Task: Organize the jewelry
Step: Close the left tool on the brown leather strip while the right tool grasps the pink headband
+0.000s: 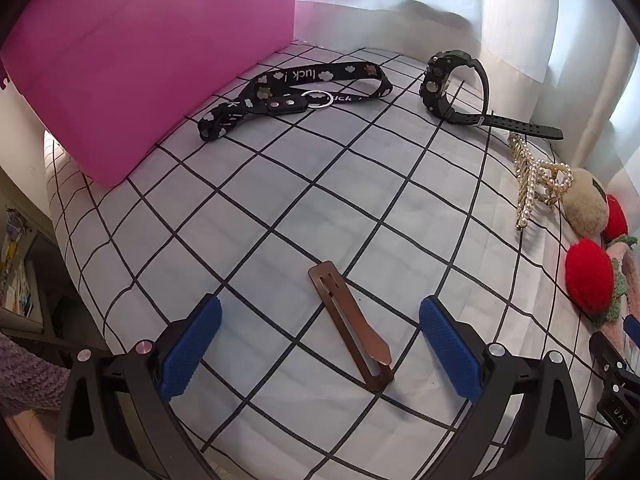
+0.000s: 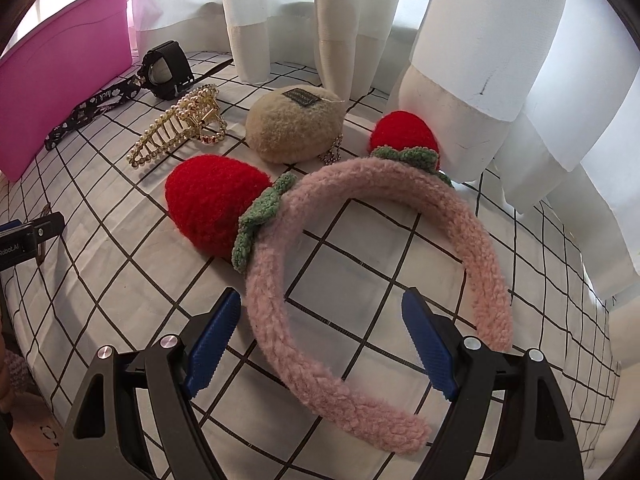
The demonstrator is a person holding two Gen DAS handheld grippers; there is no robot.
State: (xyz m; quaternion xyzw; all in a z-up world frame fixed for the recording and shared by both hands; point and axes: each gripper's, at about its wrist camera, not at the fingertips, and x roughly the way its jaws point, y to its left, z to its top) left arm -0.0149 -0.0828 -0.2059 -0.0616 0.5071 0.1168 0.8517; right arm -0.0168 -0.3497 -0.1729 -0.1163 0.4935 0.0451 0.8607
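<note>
My left gripper [image 1: 320, 344] is open and low over the checked cloth, with a brown metal hair clip [image 1: 350, 326] lying between its blue pads. A black printed strap with a ring [image 1: 296, 94], a black watch [image 1: 452, 88] and a pearl claw clip [image 1: 536, 180] lie beyond. My right gripper [image 2: 322, 344] is open, its pads either side of one arm of a pink fuzzy headband [image 2: 360, 264] with two red knitted strawberries [image 2: 212, 208]. A beige fuzzy pouch [image 2: 294, 126] lies behind it.
A pink plastic bin [image 1: 148, 60] stands at the far left on the cloth; it also shows in the right wrist view [image 2: 60, 76]. White curtains [image 2: 480, 40] hang along the back edge. The left gripper's body [image 2: 24, 236] shows at the left edge.
</note>
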